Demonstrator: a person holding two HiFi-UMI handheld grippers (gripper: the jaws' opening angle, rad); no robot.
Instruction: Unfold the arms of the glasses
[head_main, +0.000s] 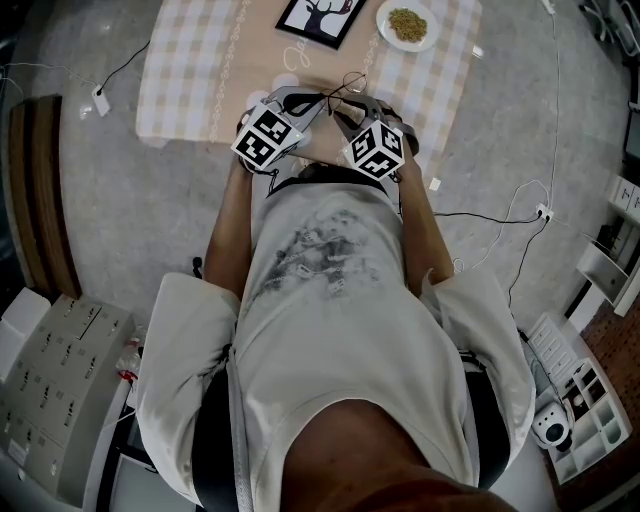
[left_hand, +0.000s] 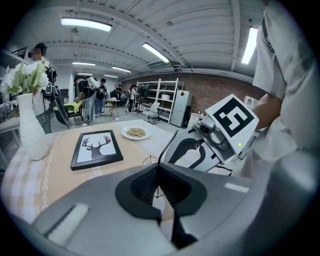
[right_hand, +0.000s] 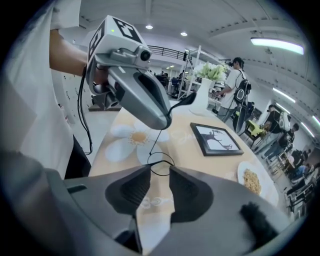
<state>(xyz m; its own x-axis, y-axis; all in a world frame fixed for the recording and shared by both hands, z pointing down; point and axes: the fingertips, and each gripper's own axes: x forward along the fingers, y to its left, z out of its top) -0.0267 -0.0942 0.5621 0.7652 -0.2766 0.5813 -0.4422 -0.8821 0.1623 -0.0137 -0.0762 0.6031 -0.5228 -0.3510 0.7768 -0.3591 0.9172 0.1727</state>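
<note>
We have our left gripper (left_hand: 159, 170) clamped on the thin black wire-framed glasses (right_hand: 160, 164), above the near edge of the beige patterned tabletop (head_main: 270, 60). Our right gripper (right_hand: 159, 171) stands with jaws apart, the frame just at their tips, not pinched. How far the arms are folded we cannot make out. A black-framed deer picture (head_main: 320, 18) lies farther back.

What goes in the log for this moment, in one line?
left gripper: shut on glasses | right gripper: open, lens rim at its tips
</note>
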